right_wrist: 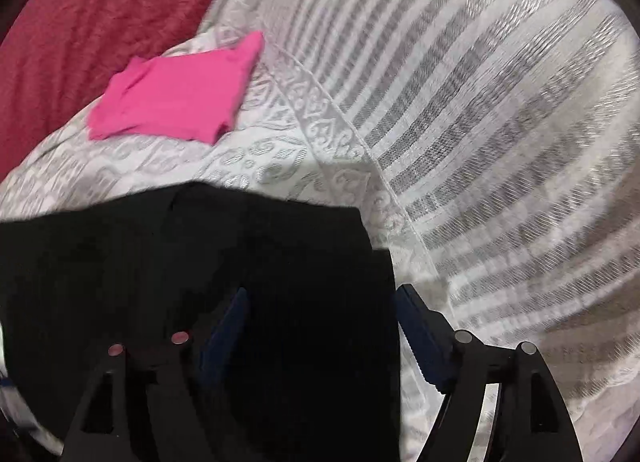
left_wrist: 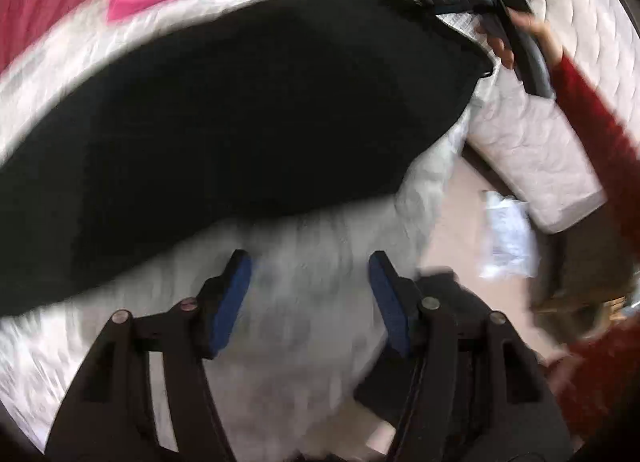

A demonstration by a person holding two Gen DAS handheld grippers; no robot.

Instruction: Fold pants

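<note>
Two tongs [left_wrist: 310, 262] [right_wrist: 324, 302] agape, black pants [left_wrist: 224, 110] beyond left, under right.

The black pants [left_wrist: 224, 118] lie spread flat on the white patterned bedcover [right_wrist: 500, 142], a broad dark shape with a smooth top layer. One squared-off end [right_wrist: 280, 230] shows a straight edge and corner, with a faint seam running down the cloth.

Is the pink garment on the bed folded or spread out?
Folded: the pink garment lies as a compact rectangle with layered edges on the white bedspread.
</note>
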